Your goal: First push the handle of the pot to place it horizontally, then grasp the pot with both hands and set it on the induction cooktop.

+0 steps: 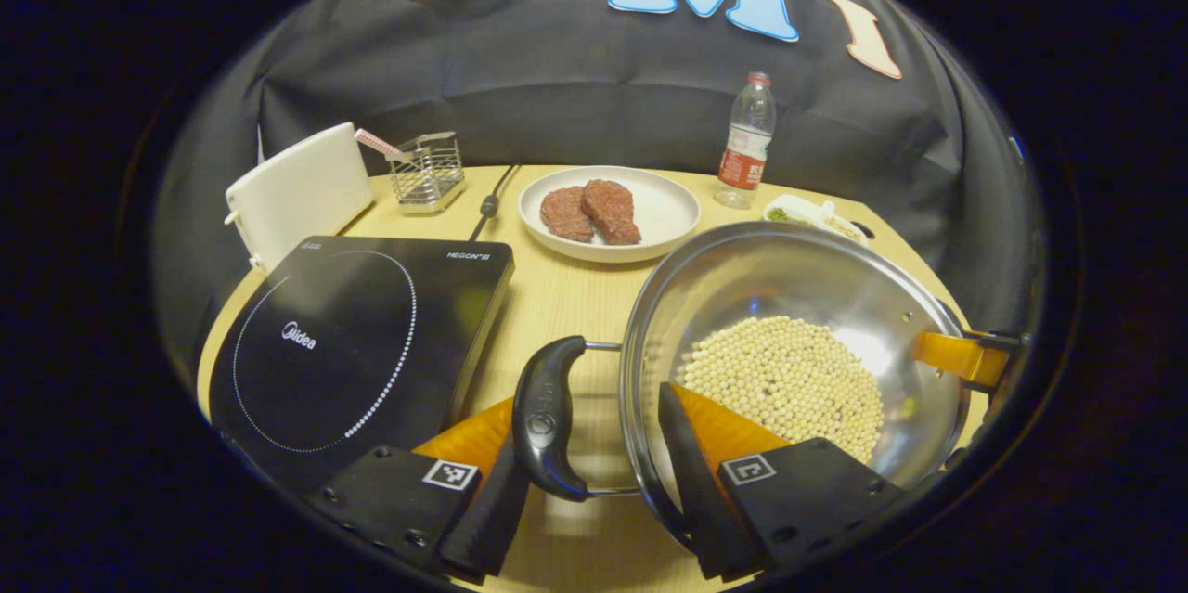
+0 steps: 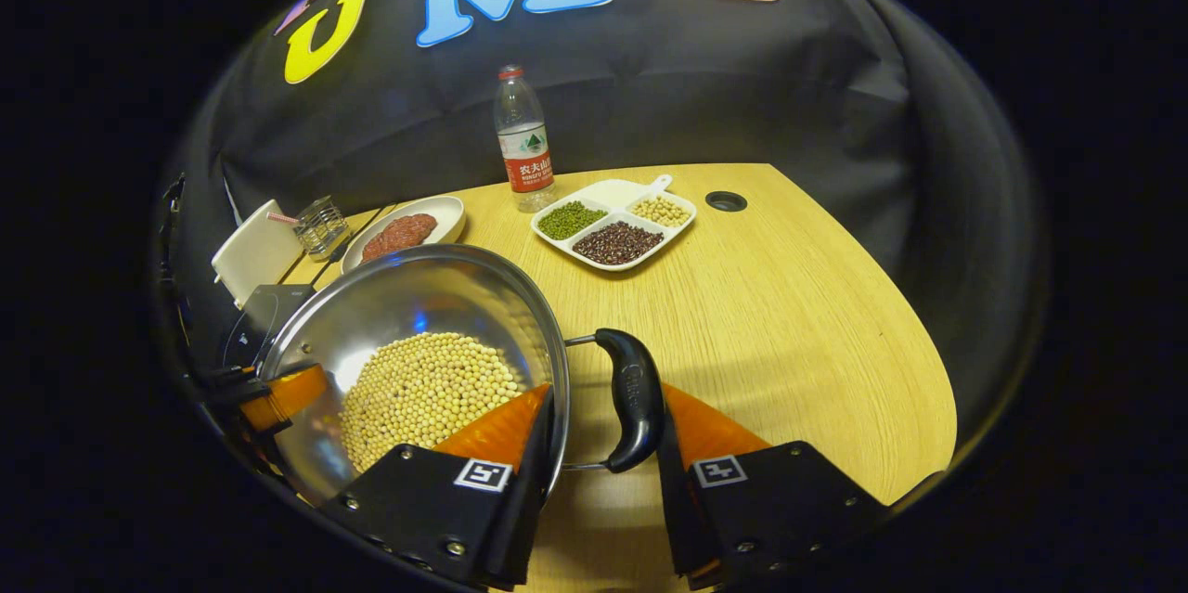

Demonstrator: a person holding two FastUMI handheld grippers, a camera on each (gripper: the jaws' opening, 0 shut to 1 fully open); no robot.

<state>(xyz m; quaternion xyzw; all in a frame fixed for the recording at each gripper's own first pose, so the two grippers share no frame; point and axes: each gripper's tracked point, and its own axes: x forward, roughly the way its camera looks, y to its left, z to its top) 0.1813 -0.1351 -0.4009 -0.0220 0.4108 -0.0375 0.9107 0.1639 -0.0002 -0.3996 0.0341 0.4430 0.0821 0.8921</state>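
While the left gripper (image 1: 594, 482) straddles one black side handle (image 1: 548, 417) of the pot (image 1: 789, 296), one finger sits outside the handle and the other inside the rim, jaws spread, not visibly pinching. The right gripper (image 2: 603, 472) straddles the opposite handle (image 2: 631, 398) the same way, one finger inside the pot, jaws likewise spread. The steel pot holds pale beans (image 1: 789, 380) and sits on the desk (image 2: 789, 296) just beside the black induction cooktop (image 1: 353, 342). Farther back stand a plate of meat (image 1: 608, 212), a water bottle (image 2: 522, 148) and a divided dish (image 2: 613, 222) of beans.
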